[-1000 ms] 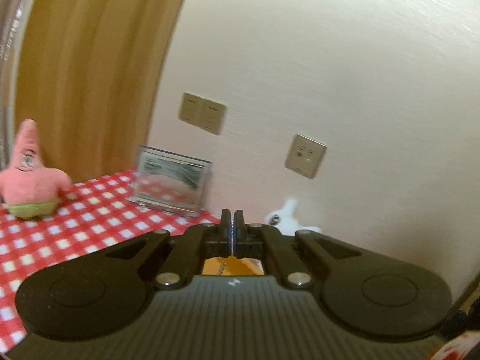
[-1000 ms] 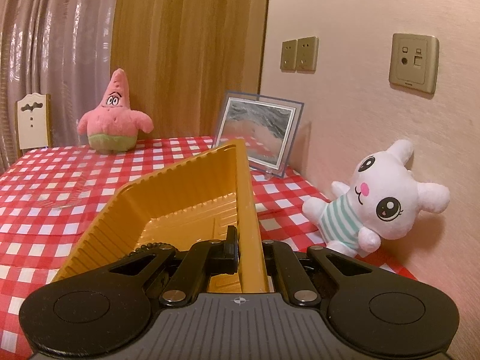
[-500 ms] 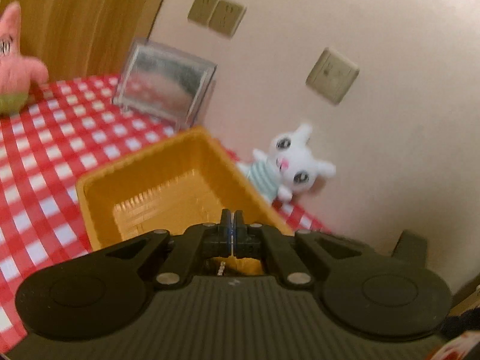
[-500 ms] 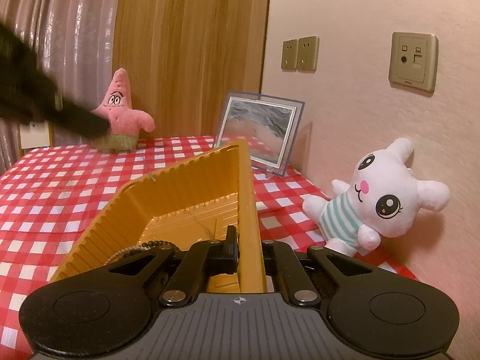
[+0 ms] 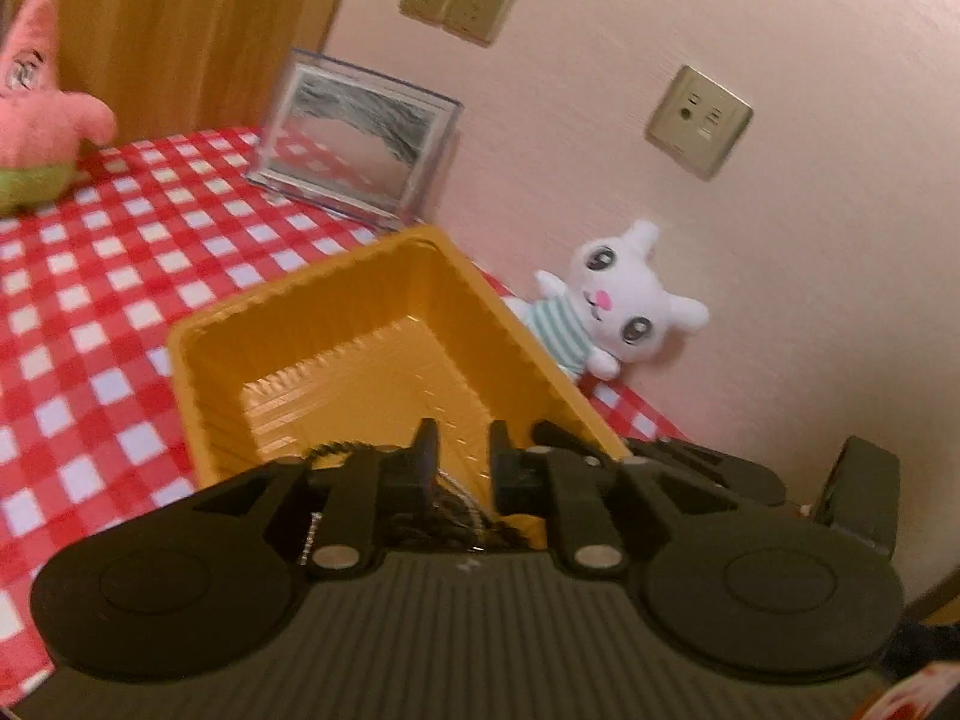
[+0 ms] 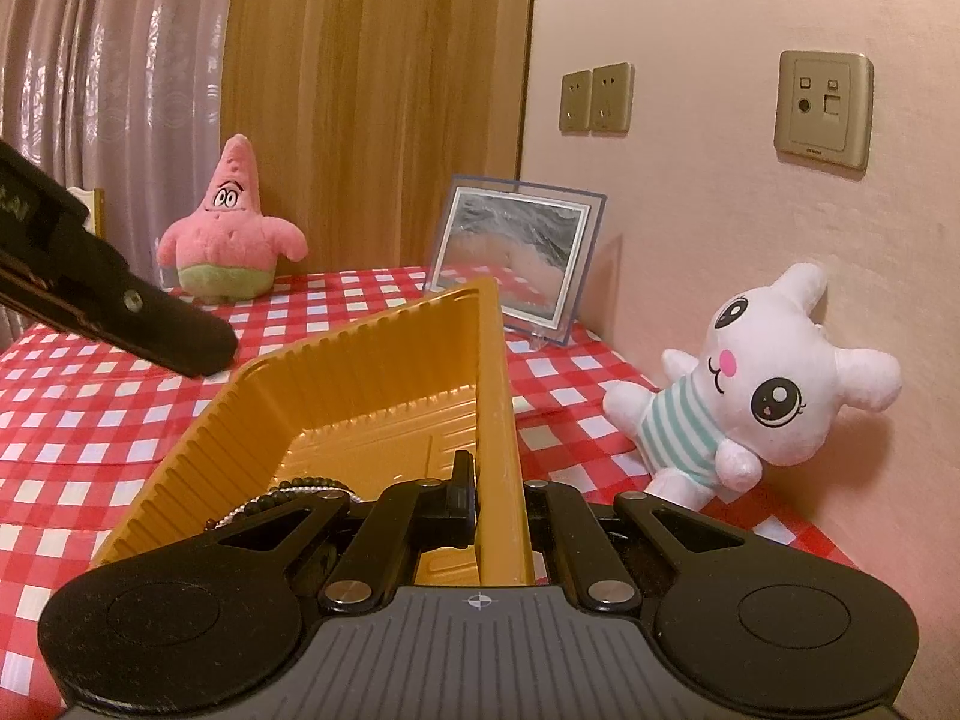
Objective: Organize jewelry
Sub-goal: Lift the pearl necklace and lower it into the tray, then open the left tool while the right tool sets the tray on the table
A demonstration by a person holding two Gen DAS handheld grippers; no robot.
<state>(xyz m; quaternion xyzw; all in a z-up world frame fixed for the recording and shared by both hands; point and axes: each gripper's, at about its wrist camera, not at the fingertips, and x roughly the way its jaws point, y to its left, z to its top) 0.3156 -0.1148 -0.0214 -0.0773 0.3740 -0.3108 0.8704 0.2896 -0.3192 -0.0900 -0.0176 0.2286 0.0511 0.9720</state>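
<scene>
A yellow ribbed plastic tray [image 5: 336,324] [image 6: 372,372] sits on the red checked cloth. My right gripper [image 6: 498,492] is shut on the tray's right wall, one finger inside and one outside; the left wrist view shows it at the tray's near right corner [image 5: 690,468]. My left gripper [image 5: 465,450] hovers over the near end of the tray with its jaws opening and nothing pressed between the pads. It enters the right wrist view from the left [image 6: 204,354]. Dark beads [image 5: 336,450] [image 6: 300,489] and a thin chain [image 5: 459,504] lie in the tray just below it.
A white plush bunny [image 6: 762,378] [image 5: 606,306] leans on the wall right of the tray. A framed picture [image 6: 516,258] [image 5: 354,132] stands behind it, and a pink star plush [image 6: 231,228] [image 5: 36,108] sits at the back left. The wall runs close along the right.
My left gripper dropped from facing the wall to over the tray, and its shut jaws have parted. It entered the right wrist view from the left. The right gripper and tray kept still.
</scene>
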